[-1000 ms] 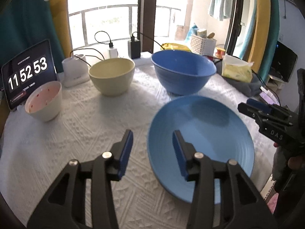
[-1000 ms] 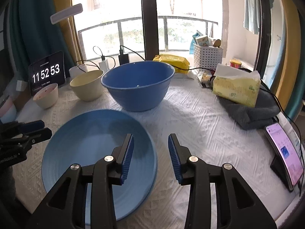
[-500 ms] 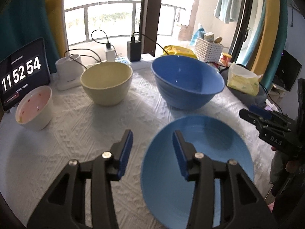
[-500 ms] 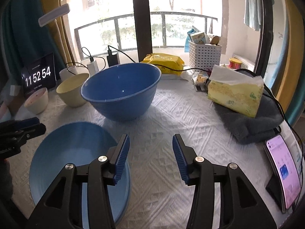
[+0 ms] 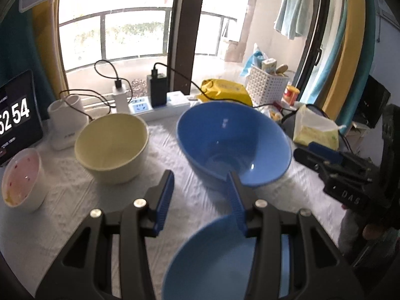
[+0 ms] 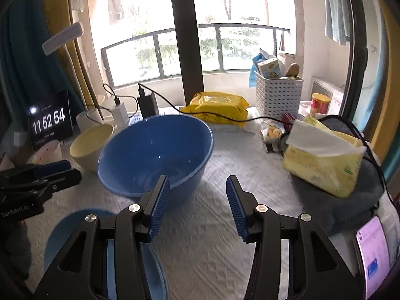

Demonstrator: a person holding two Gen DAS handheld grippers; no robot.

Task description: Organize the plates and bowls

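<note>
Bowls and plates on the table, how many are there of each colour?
Blue: 2, the big round blue bowl and the flat light-blue plate.
Cream-yellow: 1, the round cream-yellow bowl.
White with pink inside: 1, the small white bowl.
Total: 4 dishes, 3 bowls and 1 plate.

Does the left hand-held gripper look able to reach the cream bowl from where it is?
Probably yes. The left hand-held gripper is open and empty, and only bare tablecloth lies between it and the cream bowl.
</note>
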